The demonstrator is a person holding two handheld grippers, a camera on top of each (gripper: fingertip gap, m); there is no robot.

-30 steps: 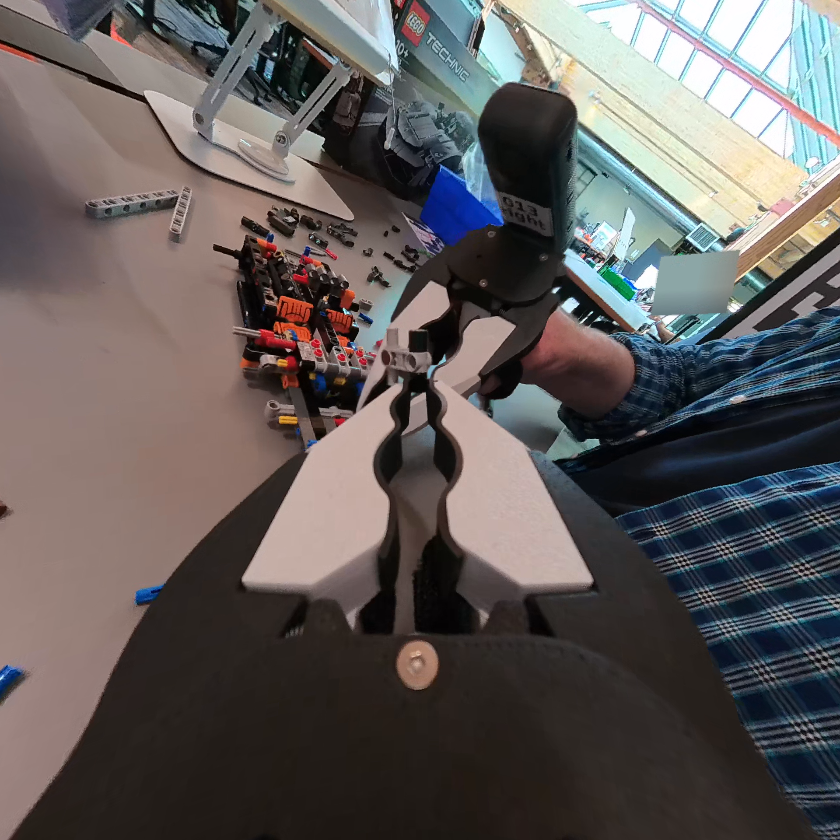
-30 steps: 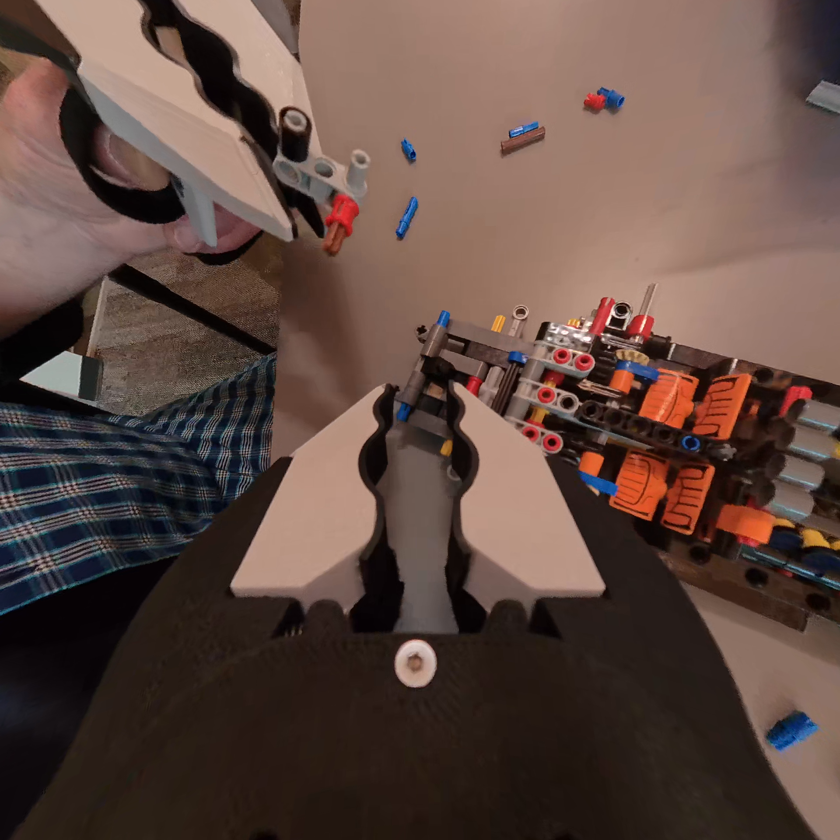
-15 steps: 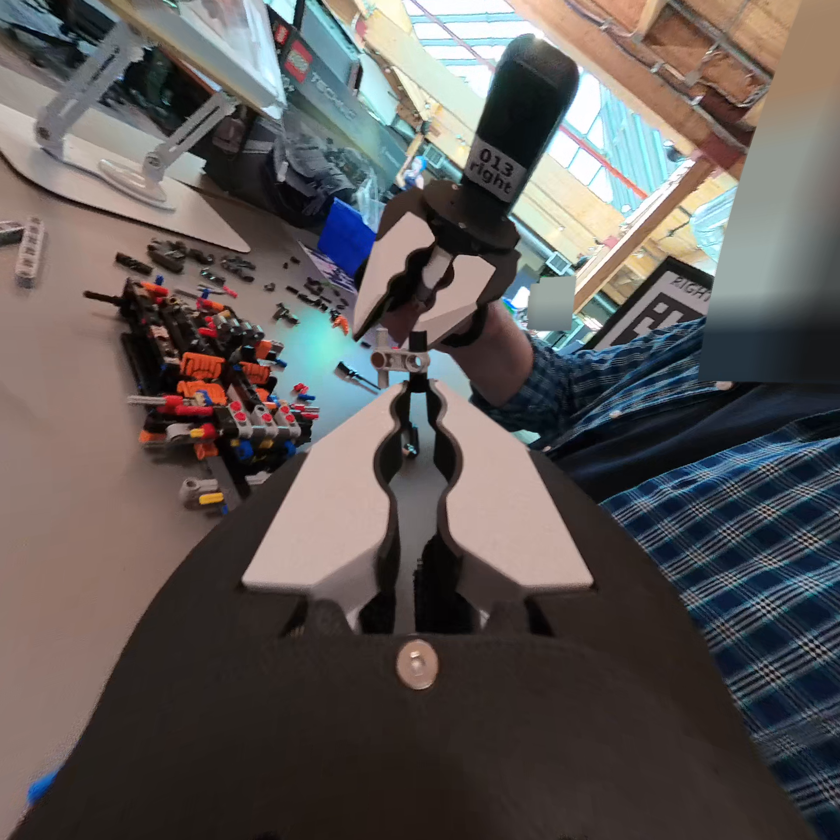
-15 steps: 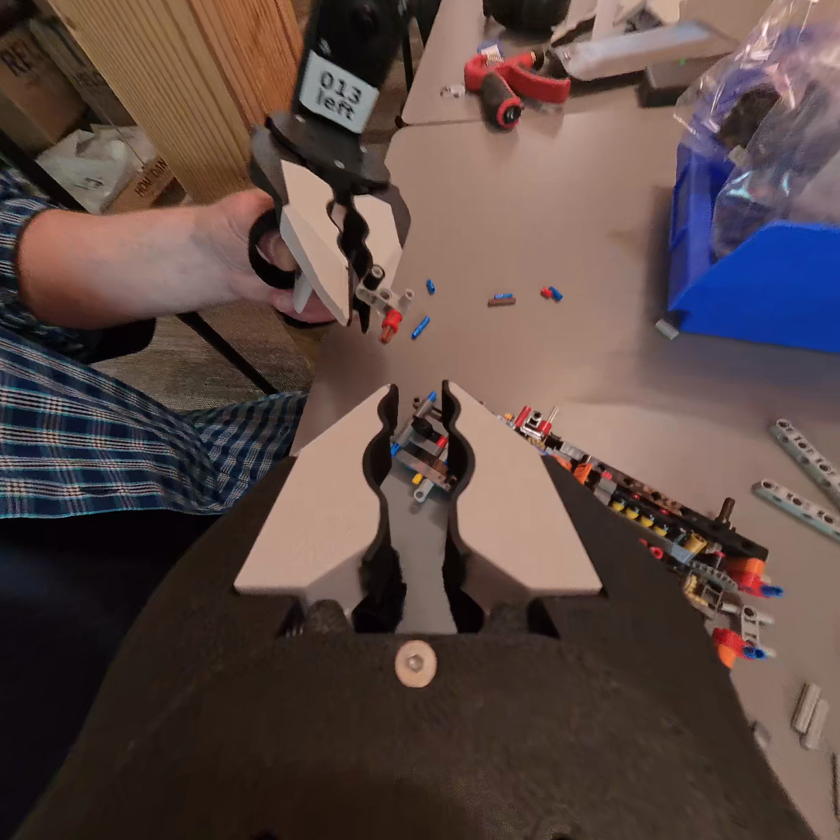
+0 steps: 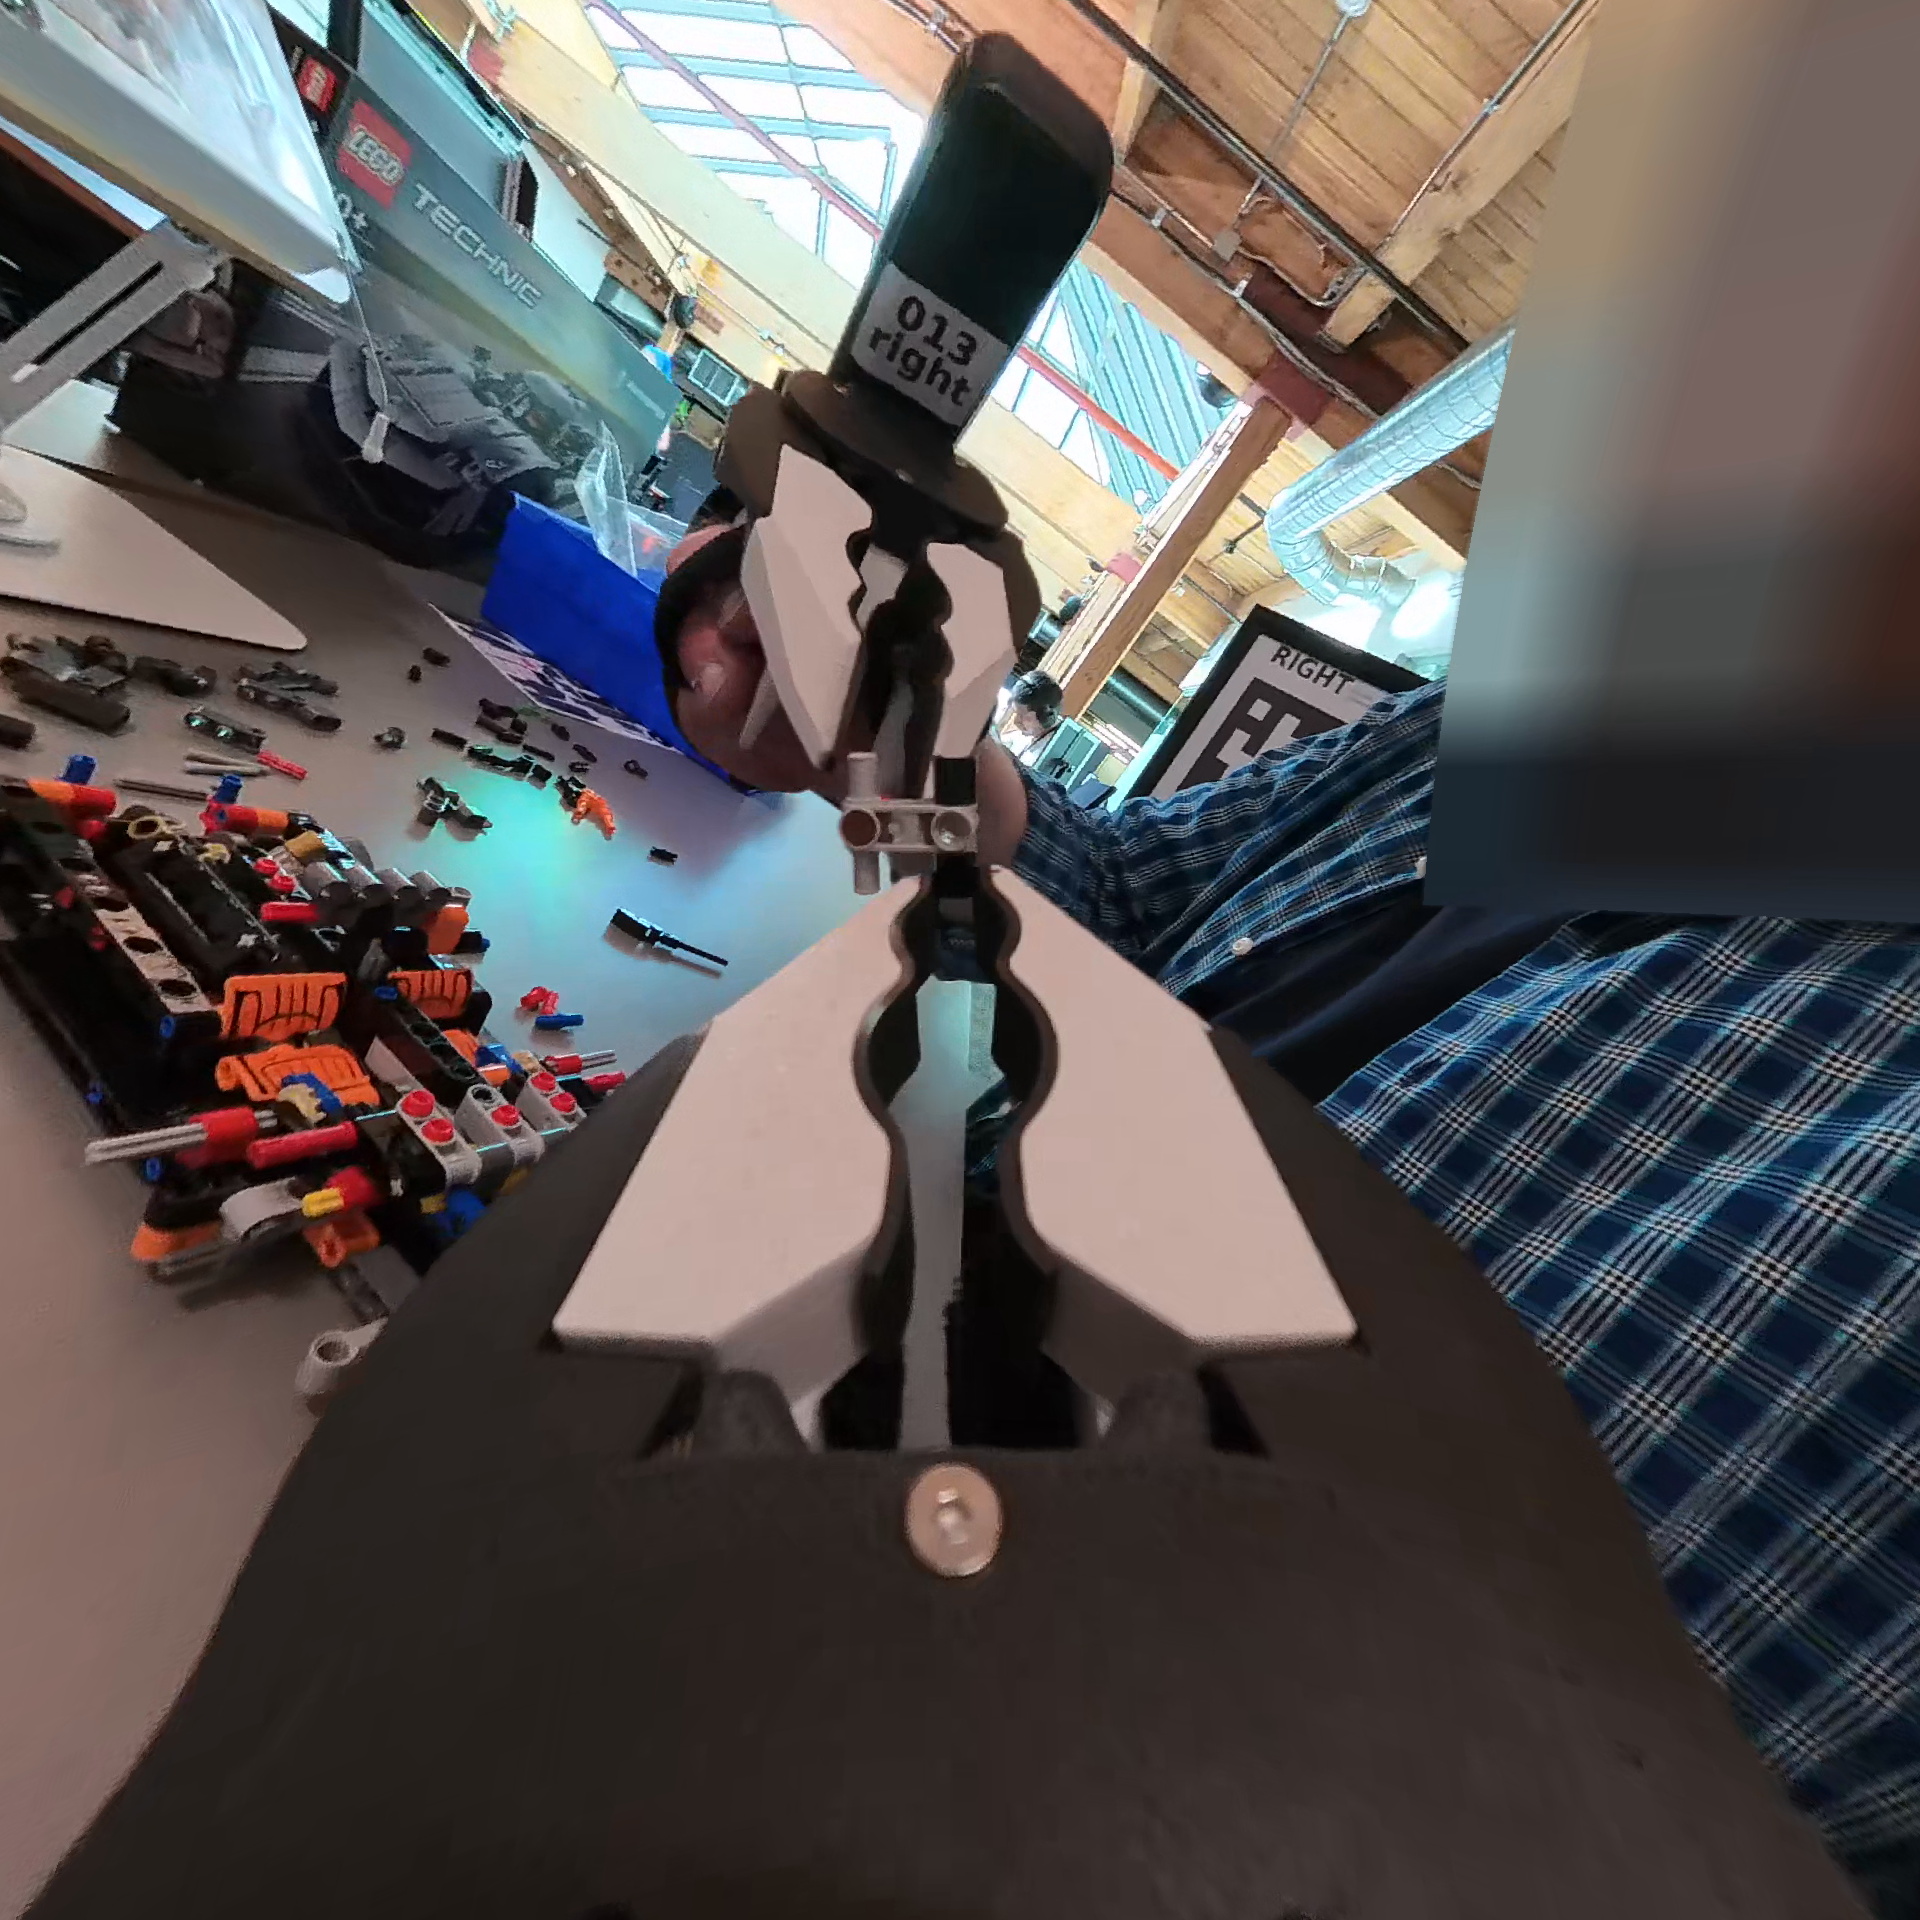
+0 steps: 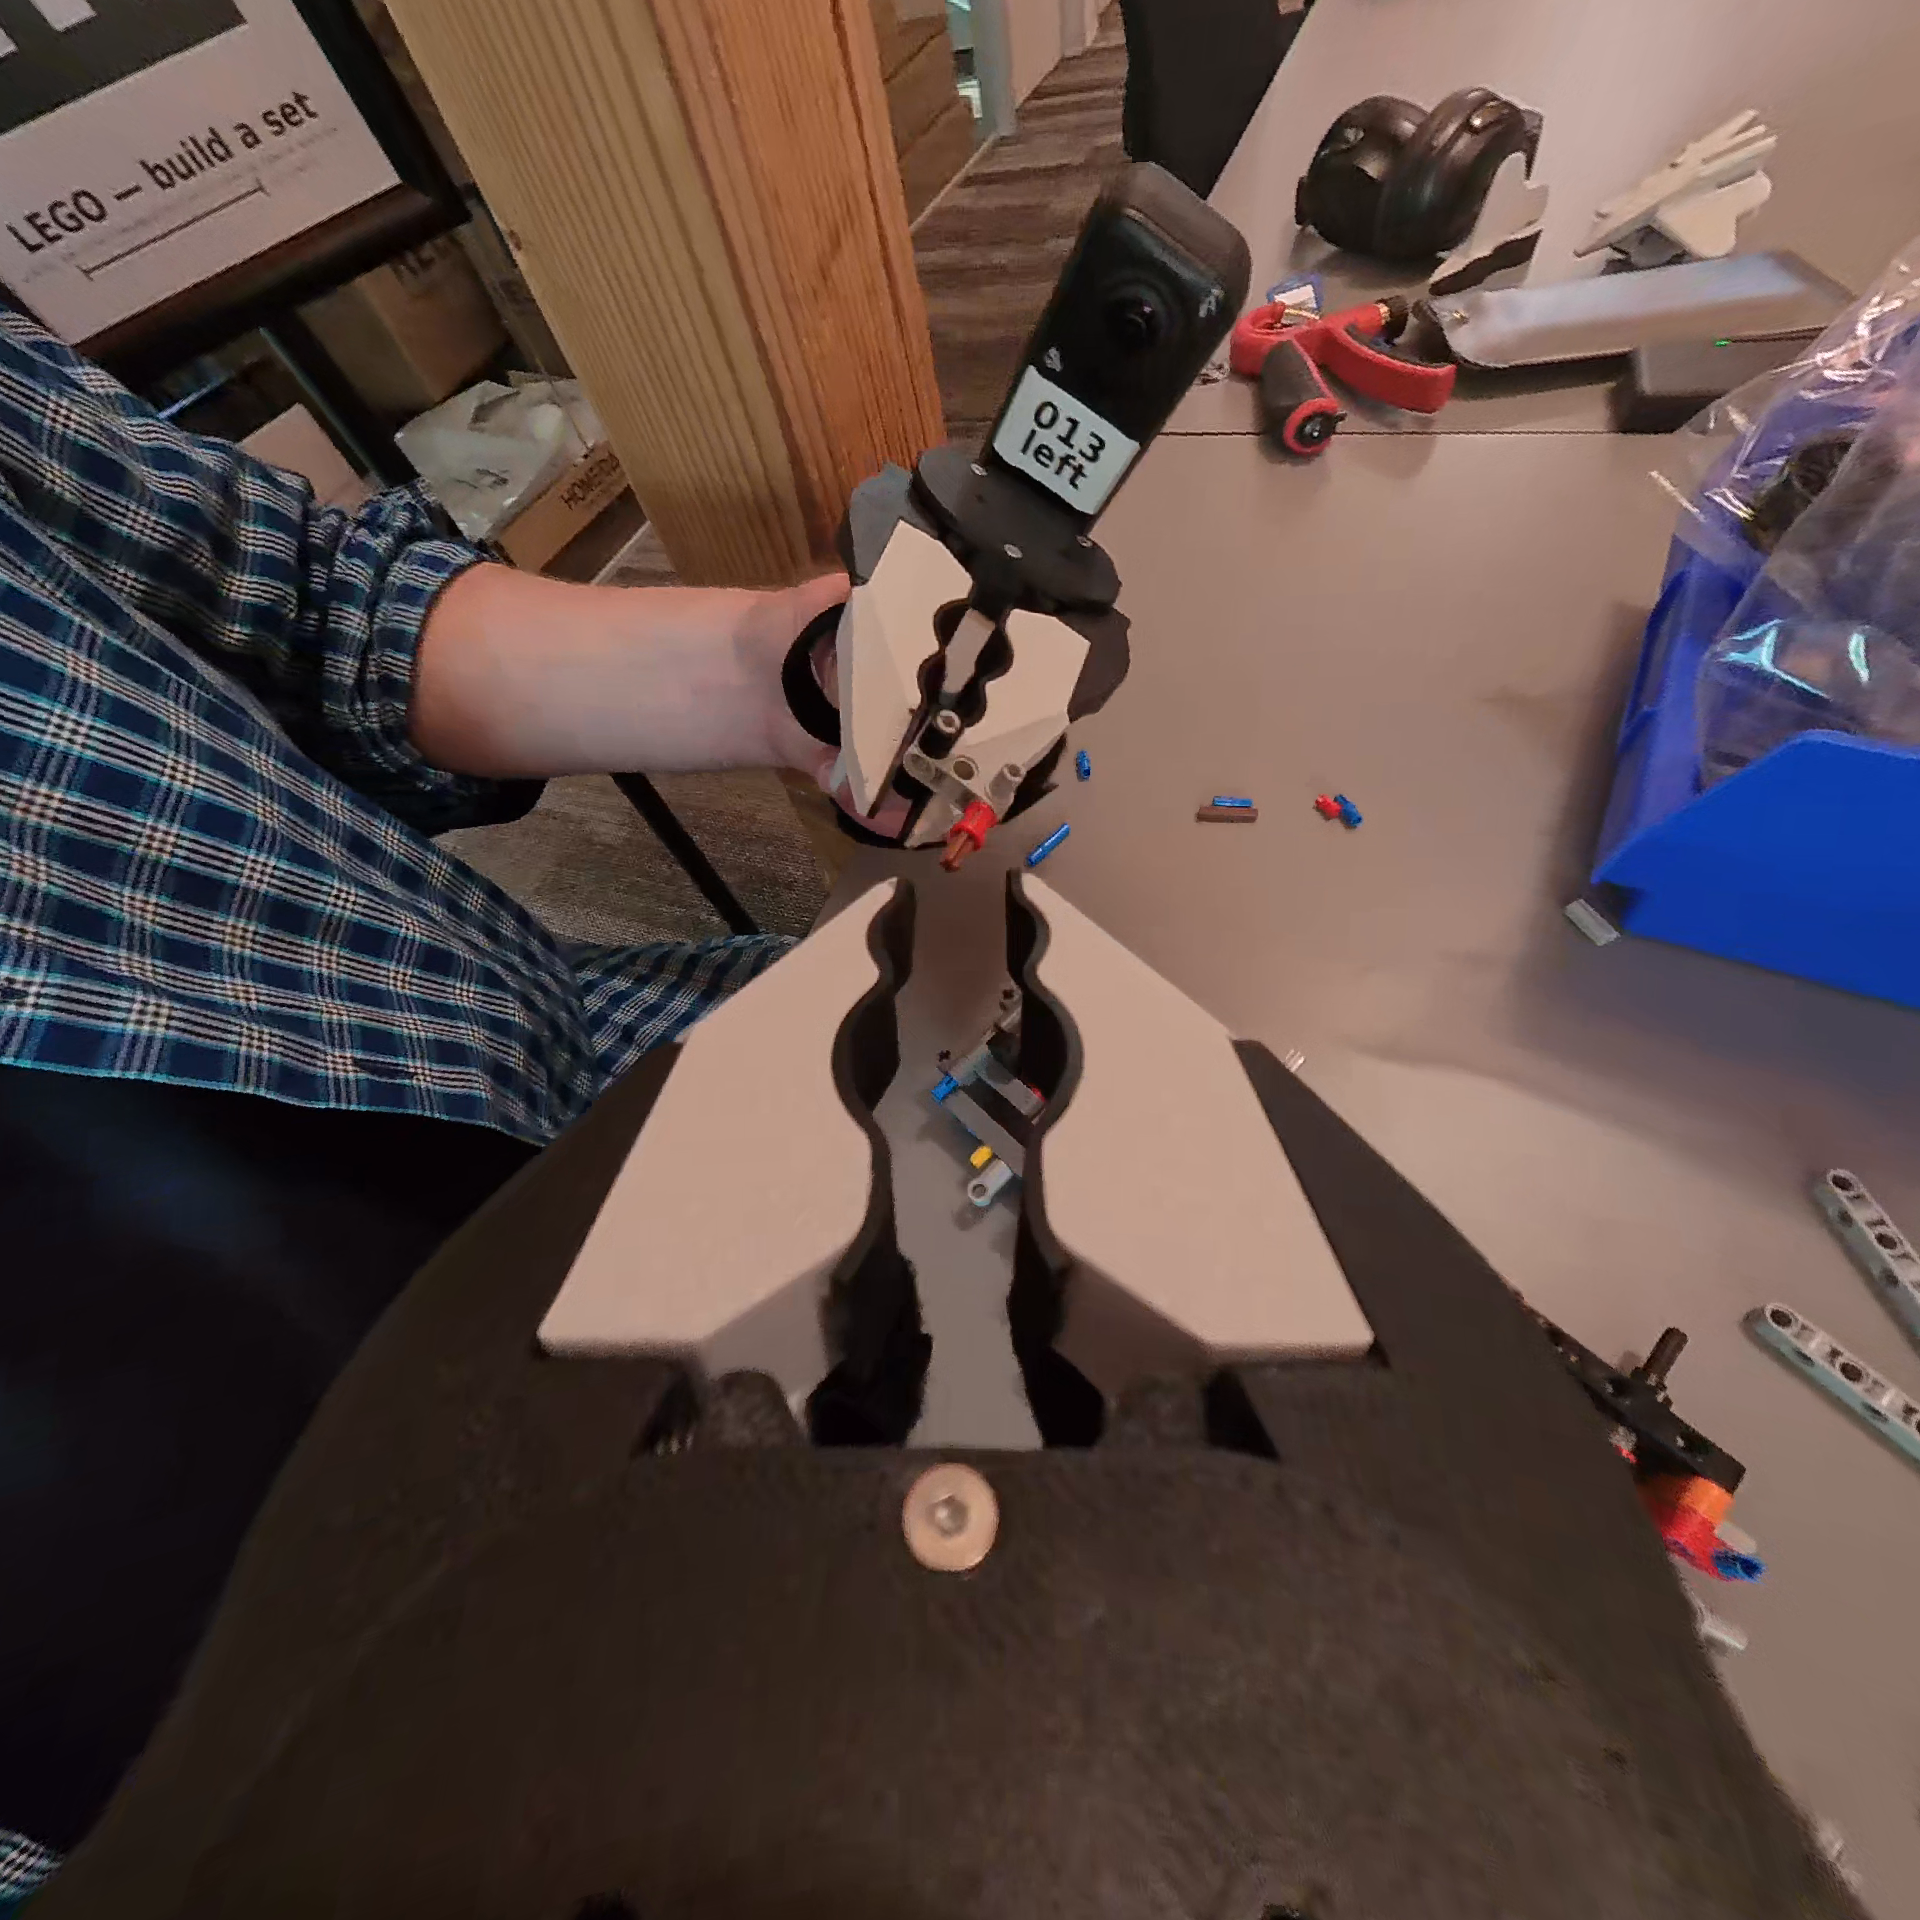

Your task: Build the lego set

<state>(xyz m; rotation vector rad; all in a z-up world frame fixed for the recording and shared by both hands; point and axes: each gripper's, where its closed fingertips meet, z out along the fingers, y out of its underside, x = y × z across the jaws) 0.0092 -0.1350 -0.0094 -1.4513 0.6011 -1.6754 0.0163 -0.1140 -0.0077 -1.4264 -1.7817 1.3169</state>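
My left gripper (image 5: 954,883) is shut on a small grey connector piece (image 5: 909,826), gripped by its black pin and held in the air. In the right wrist view the piece (image 6: 961,771) shows a red pin (image 6: 971,826) at its lower end, in the left gripper (image 6: 935,781). My right gripper (image 6: 956,883) is open and empty, its tips just short of the piece. It faces the left gripper from beyond the piece in the left wrist view (image 5: 894,743). The black and orange lego build (image 5: 260,1018) lies on the grey table; part of it shows in the right wrist view (image 6: 987,1091).
A blue bin (image 6: 1766,862) with a plastic bag stands on the table. Loose pins (image 6: 1226,810) and grey beams (image 6: 1849,1371) lie around. Several black parts (image 5: 281,696) lie behind the build. A red and black tool (image 6: 1340,364) lies at the back.
Both grippers have risen off the table and turned to face each other. The right gripper has left the build and come close to the piece held in the left gripper.
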